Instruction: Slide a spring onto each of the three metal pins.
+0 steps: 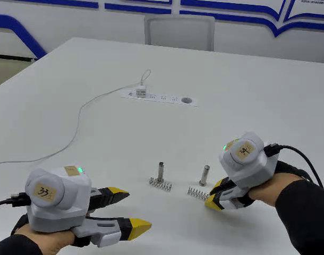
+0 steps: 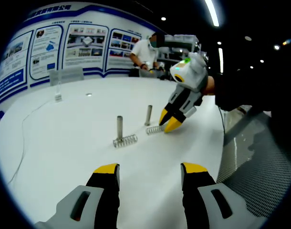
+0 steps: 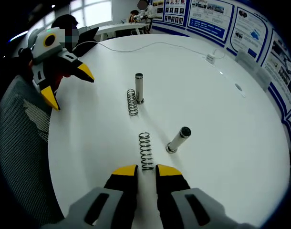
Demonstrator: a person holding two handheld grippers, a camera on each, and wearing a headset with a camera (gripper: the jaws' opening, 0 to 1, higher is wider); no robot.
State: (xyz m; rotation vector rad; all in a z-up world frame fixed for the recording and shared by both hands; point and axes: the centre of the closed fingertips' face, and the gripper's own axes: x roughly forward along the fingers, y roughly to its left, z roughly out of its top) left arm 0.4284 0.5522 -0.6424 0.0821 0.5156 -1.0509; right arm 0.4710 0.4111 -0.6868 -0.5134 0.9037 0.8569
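My R gripper [image 3: 146, 171], jaws a bit apart, has spring [image 3: 145, 150] end at its tips, not gripped yet. Next: close, lift, thread onto pin [image 3: 178, 140] front-right. L gripper [image 2: 150, 168] open.

white table [image 1: 247, 79] | grey chair [image 1: 179, 33] | blue-striped wall [image 1: 56, 21] | ceiling lights [image 2: 212, 12]
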